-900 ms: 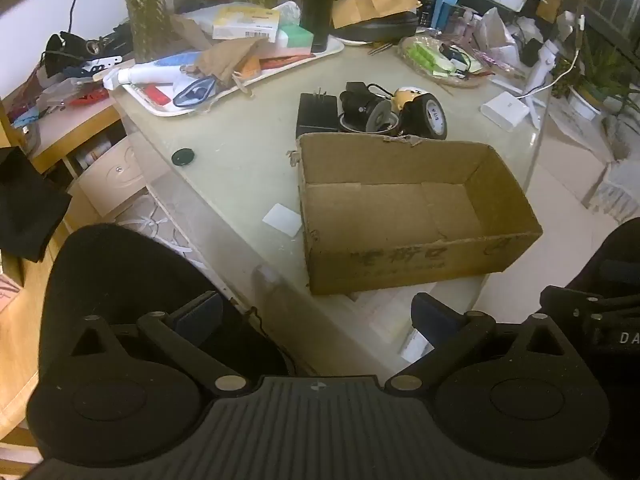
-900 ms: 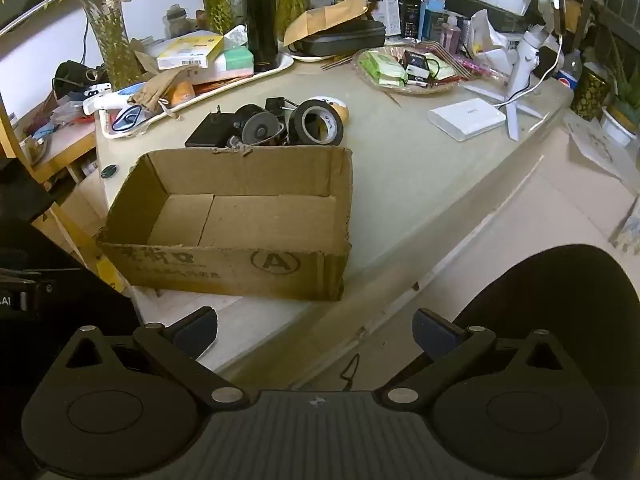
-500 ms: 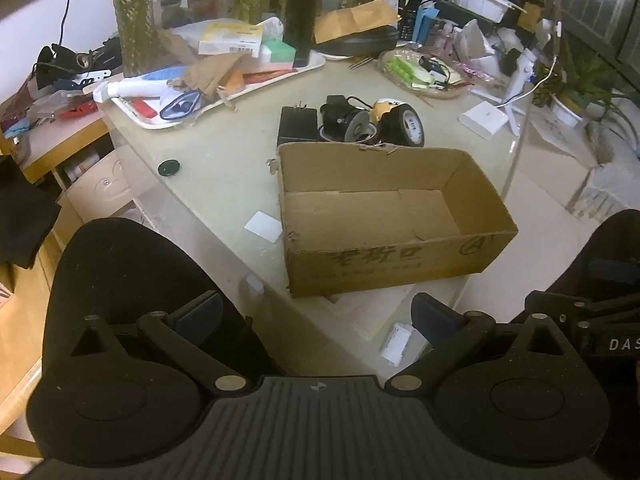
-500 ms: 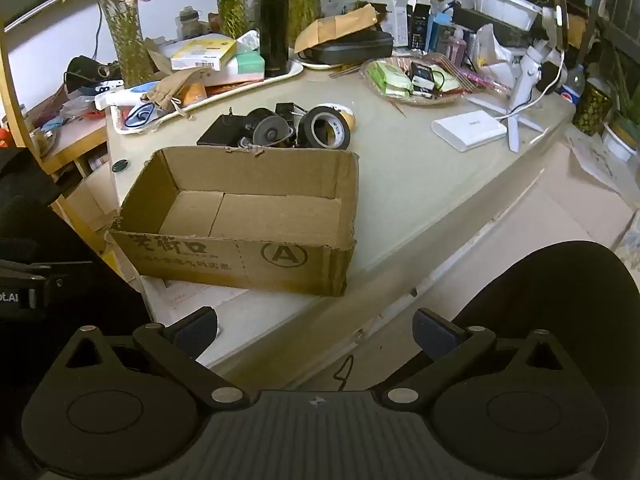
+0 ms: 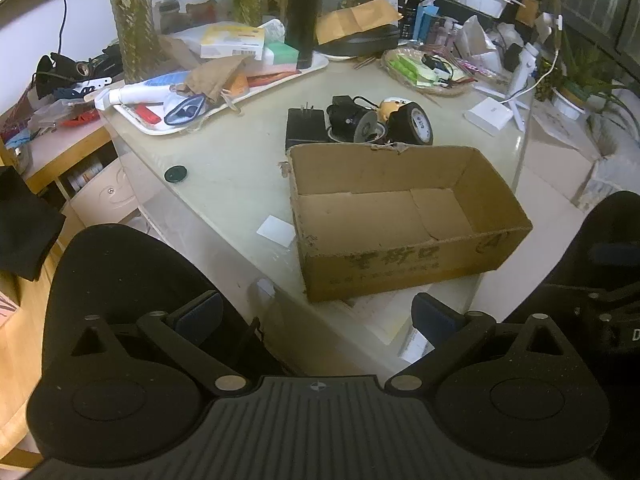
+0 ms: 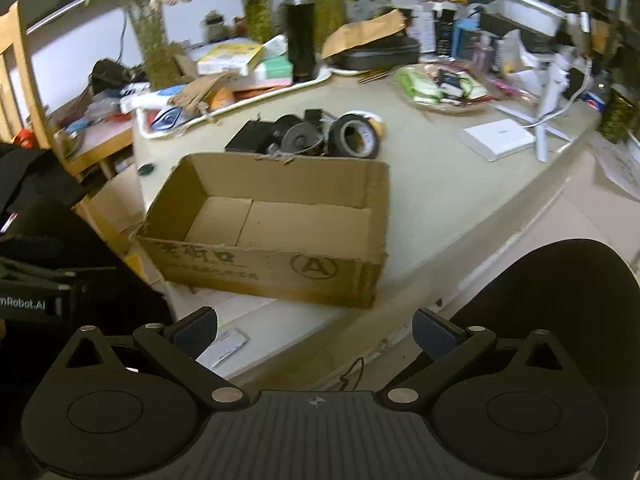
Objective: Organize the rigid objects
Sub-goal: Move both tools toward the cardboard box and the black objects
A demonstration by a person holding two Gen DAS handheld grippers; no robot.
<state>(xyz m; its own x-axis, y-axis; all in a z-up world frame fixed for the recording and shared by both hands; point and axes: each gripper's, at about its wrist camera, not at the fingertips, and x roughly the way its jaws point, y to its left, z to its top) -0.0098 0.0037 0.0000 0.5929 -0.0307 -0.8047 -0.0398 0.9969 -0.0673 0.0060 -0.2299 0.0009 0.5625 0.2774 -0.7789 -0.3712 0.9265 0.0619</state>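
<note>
Left wrist view: behind the left claw [image 5: 316,314], angled down at the tabletop [image 5: 232,168] from off its near edge, cardboard box [image 5: 404,216] right of centre, mid-distance.
Right wrist view: behind the right claw [image 6: 316,326], same downward tilt, from further right.
Shared: cardboard box [image 6: 276,224], tape roll [image 6: 354,136], tabletop [image 6: 440,184], black flask [image 5: 302,12].

Only the viewpoints changed. In the left wrist view, the cardboard box [image 5: 404,216] had drifted from centre-right toward the frame's middle half a second earlier, then slid slightly back right. In the right wrist view it sat a little further right and higher than before, with the tape roll [image 6: 356,136] behind it likewise shifted, and the picture had blurred.
</note>
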